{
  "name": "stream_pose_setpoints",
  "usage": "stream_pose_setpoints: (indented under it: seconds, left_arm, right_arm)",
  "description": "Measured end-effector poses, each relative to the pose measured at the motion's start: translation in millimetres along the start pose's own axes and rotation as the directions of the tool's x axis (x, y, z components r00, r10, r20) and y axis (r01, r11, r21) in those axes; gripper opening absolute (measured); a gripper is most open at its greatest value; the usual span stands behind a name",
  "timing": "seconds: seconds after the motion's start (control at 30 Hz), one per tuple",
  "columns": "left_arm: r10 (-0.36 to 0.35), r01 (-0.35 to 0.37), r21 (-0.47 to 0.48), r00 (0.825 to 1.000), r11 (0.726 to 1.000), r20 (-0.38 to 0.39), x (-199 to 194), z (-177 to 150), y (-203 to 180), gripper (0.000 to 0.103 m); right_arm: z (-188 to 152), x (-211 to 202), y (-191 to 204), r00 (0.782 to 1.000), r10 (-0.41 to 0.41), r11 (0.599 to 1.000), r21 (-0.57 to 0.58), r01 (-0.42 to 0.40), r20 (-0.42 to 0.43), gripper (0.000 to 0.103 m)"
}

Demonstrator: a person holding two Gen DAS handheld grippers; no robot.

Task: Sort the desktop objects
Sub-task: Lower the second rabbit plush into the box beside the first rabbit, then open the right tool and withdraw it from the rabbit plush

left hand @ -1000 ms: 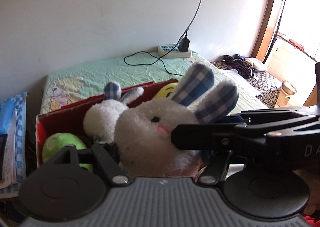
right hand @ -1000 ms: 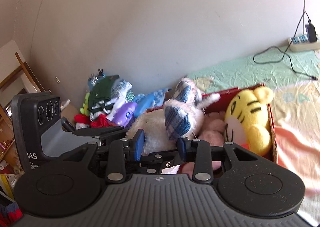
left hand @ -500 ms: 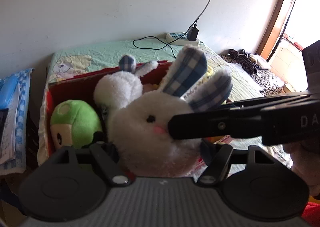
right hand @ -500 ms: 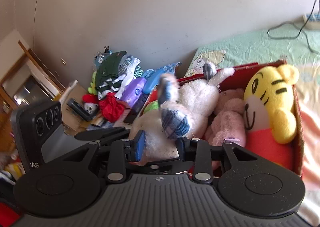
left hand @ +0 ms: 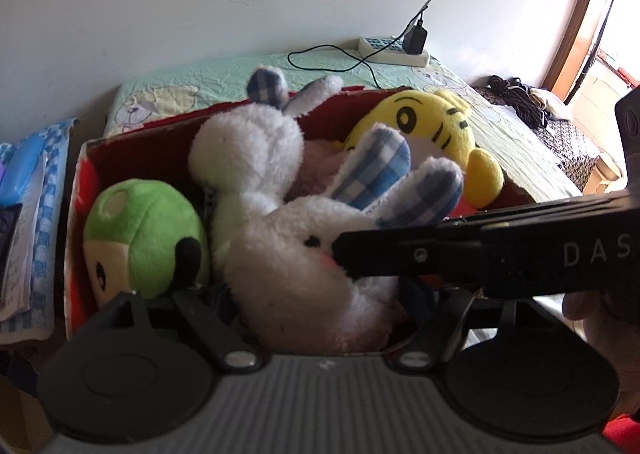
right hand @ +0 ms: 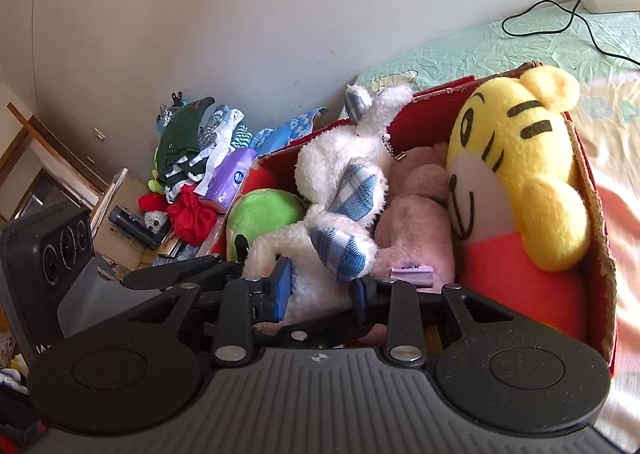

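While the white plush rabbit (right hand: 320,254) is lowered head-first over a red cardboard box (right hand: 596,254) on the bed (right hand: 500,45), its body is clamped between the blue pads (right hand: 282,288) of the right tool (right hand: 320,294). Whether the left tool (left hand: 320,318) is apart or together cannot be told; its tips are hidden behind the rabbit. A green plush (left hand: 140,238), a pink plush (right hand: 416,213) and a yellow tiger plush (right hand: 520,173) are packed inside the box.

White letters "DAS" stand on the black body of the right tool (left hand: 560,254), seen from the left wrist; no other text is legible.
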State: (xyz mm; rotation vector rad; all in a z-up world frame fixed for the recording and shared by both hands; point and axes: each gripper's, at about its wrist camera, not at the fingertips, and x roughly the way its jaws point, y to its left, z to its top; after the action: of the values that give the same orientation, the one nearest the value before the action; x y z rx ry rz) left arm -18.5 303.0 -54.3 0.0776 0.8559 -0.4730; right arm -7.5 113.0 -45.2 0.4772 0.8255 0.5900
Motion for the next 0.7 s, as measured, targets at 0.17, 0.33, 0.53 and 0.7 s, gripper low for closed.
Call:
stream_pose_setpoints:
  seconds: [0.17,0.33,0.53,0.7]
  left_arm:
    - [-0.009,0.008,-0.026,1.0,1.0,-0.02,0.0,1.9,5.9,0.081]
    - [0.003,-0.004,-0.024,0.999,1.0,-0.046,4.0,5.6,9.4,0.086]
    - [0.012,-0.013,-0.027,0.999,1.0,-0.051,5.0,4.2,10.4,0.088]
    - [0.016,-0.018,-0.035,0.998,0.999,-0.06,5.4,3.9,13.9,0.089]
  right_arm:
    - [-1.9,5.0,-3.1,1.0,-0.001,0.999,0.034,0.001,-0.008,0.034]
    - [-2.1,9.9,-3.7,1.0,0.007,0.998,0.056,-0.007,-0.007,0.035]
    - [-0.8,11.3,-6.8,0.999,0.031,0.996,0.079,-0.029,-0.015,0.035]
    - [-1.3,13.3,-4.1,0.998,0.057,0.995,0.085,-0.056,-0.012,0.042]
